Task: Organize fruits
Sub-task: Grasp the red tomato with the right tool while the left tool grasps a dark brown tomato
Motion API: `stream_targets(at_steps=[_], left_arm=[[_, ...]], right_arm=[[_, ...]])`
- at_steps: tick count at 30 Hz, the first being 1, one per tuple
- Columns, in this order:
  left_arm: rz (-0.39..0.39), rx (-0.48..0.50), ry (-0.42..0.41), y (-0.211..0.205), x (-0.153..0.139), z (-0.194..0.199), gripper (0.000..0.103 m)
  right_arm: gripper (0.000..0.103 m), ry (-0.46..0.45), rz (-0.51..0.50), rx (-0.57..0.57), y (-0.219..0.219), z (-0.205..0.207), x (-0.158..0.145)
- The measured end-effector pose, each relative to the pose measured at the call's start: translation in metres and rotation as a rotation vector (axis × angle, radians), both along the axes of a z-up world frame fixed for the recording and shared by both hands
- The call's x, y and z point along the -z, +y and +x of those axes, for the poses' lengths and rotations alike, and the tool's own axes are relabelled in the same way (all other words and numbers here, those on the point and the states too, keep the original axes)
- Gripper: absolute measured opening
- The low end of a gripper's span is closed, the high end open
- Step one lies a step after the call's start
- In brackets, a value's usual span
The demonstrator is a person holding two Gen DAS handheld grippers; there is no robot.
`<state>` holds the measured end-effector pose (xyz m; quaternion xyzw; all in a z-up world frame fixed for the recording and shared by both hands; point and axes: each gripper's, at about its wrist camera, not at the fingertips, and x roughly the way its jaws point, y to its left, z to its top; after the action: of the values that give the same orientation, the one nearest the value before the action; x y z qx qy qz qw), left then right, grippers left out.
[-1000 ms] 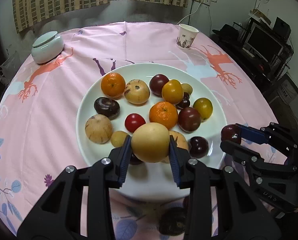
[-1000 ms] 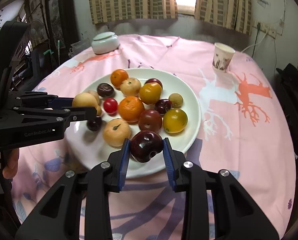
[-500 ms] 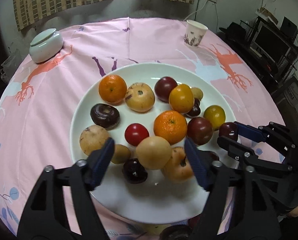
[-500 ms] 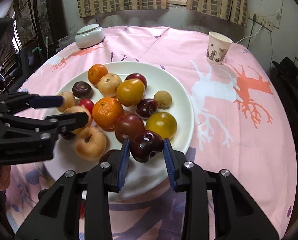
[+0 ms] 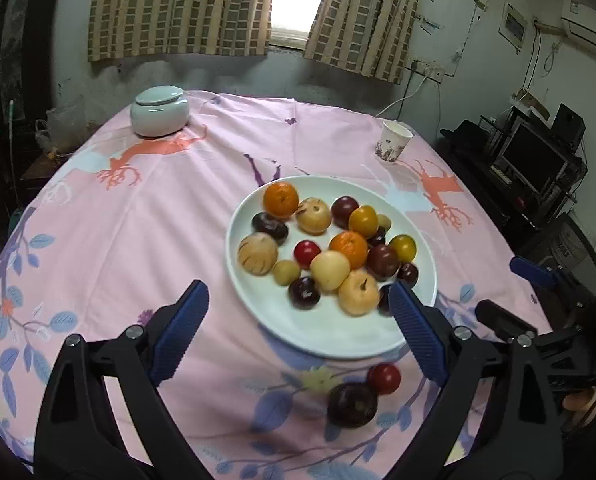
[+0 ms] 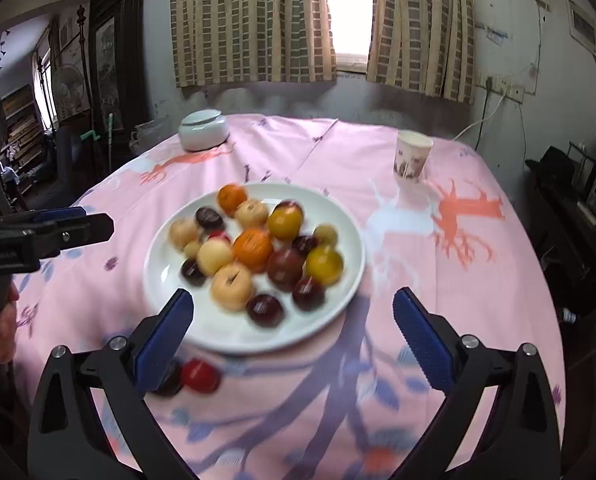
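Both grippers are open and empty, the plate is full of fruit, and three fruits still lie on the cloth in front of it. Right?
Not quite: only two fruits lie on the cloth, a red one and a dark purple one, as the left wrist view shows. The left gripper and right gripper are open and empty, and the plate is full.

A plate (image 5: pixel 258 312) was placed on the table (image 5: pixel 138 232), and many fruits (image 5: pixel 329 270) were held in it. Two fruits (image 5: pixel 353 404) were left on the table before the plate. Behind it, a jar (image 5: pixel 160 111) was set to the left and a cup (image 5: pixel 393 146) to the right.
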<state>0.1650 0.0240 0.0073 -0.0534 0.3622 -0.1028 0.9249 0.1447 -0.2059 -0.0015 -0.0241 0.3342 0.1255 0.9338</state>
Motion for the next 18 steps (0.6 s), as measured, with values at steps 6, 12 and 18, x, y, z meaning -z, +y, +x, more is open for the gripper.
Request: stream_targets(at_steps=[6,12,18], left_arm=[[0.037,-0.073,0.025,0.016,0.045,-0.065,0.093],[0.038,-0.054,0.072,0.023,0.058,-0.084,0.093],[0.039,-0.041,0.067,0.022,0.057,-0.091,0.093]], right_arm=[[0.101,0.116,0.061,0.000,0.016,-0.044,0.036],[0.096,0.142,0.081,0.027,0.026,-0.048,0.054],[0.054,0.220,0.093,-0.032,0.034,-0.032,0.071]])
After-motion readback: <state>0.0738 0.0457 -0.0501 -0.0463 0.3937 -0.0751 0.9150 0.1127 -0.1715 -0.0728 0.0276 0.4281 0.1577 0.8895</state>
